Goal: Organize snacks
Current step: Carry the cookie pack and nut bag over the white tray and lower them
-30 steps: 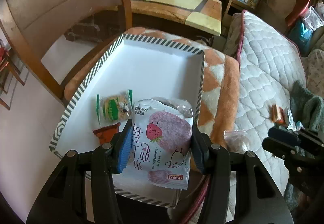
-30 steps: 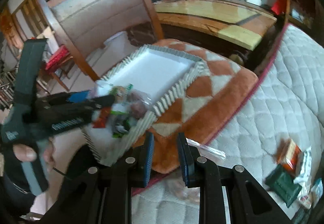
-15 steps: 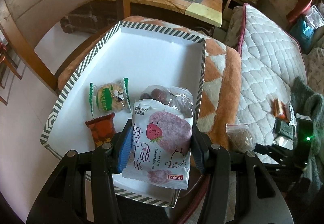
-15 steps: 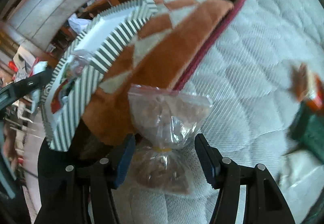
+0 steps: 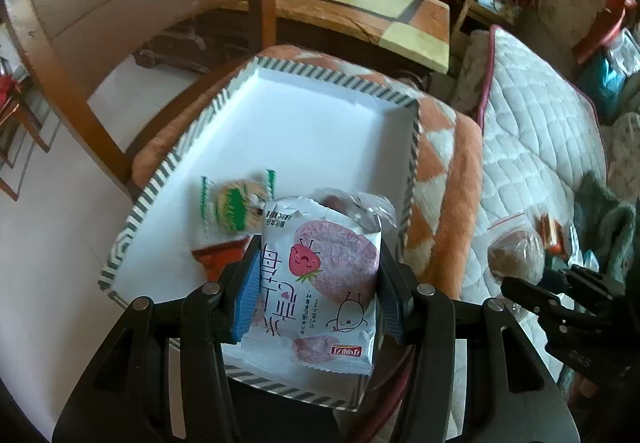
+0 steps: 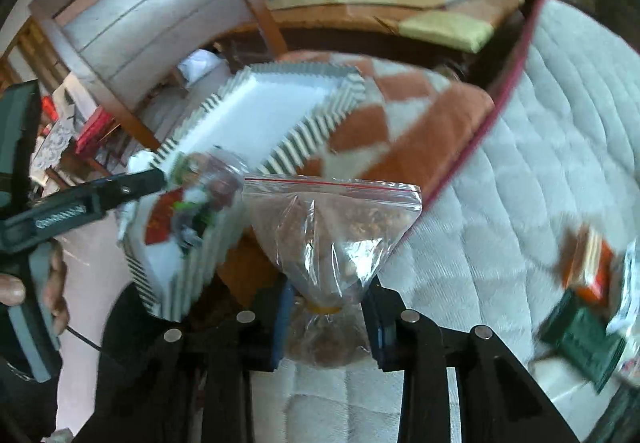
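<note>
Left wrist view had the left hand-held gripper (image 5: 316, 283) clamping a strawberry snack pack (image 5: 320, 283) over the half-filled striped tray (image 5: 332, 79), while the right hand-held gripper (image 6: 326, 317), jaws just closing, pinched a zip bag (image 6: 332, 227), leftovers on the bed (image 6: 540, 143) at right.

You are seeing the strawberry snack packet (image 5: 320, 283) covering part of the clear bag of dark snacks (image 5: 356, 205) and the red packet (image 5: 218, 257) behind it. The green-and-white packet (image 5: 234, 205) is appearing smeared, so its print is not readable. In the right wrist view, the orange and green packets (image 6: 580, 303) on the quilt (image 6: 540, 163) are blurring at the frame edge. The zip bag's (image 6: 332, 235) lower part is sitting hidden between the right gripper's (image 6: 328, 327) fingers.
</note>
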Motion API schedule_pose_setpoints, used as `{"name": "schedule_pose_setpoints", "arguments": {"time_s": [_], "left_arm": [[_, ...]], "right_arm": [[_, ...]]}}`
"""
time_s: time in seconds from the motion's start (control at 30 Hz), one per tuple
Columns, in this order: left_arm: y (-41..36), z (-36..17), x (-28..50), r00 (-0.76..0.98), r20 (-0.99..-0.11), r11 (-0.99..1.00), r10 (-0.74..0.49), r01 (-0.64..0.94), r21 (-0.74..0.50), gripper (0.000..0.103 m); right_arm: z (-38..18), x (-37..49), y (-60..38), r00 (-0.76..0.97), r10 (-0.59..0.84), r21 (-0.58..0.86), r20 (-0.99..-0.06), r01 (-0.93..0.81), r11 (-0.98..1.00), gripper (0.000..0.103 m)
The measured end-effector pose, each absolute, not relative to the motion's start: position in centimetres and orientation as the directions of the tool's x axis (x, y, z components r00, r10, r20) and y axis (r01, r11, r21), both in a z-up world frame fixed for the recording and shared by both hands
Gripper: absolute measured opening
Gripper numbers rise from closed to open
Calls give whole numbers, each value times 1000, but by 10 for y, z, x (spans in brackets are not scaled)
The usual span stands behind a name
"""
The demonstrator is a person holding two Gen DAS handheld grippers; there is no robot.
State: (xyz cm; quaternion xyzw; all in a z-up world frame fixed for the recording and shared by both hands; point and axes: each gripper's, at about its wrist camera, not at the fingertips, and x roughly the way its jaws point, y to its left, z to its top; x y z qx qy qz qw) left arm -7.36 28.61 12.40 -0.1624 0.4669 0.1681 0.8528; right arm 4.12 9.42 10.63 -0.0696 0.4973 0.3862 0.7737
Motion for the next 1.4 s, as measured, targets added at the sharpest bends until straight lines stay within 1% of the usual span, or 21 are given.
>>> {"name": "schedule_pose_setpoints", "arguments": {"time_s": [0.33,0.6,0.93,1.4], "left_arm": [[320,134,-85,509,-840,851,186,-511,-121,51],[342,124,-89,483,-852,821,202,-558,-121,51],[357,106,-78,456,-870,802,186,-582,-134,51],[371,79,-67,413,-897,781,159,-609,-142,51]], "right_arm": [[142,32,150,217,559,223,-800,-758,613,31],[146,32,185,195,566,208,-801,-795,569,31],[135,43,217,168,547,188,-820,-823,536,31],[104,64,256,102,514,198,-852,-845,496,31]]}}
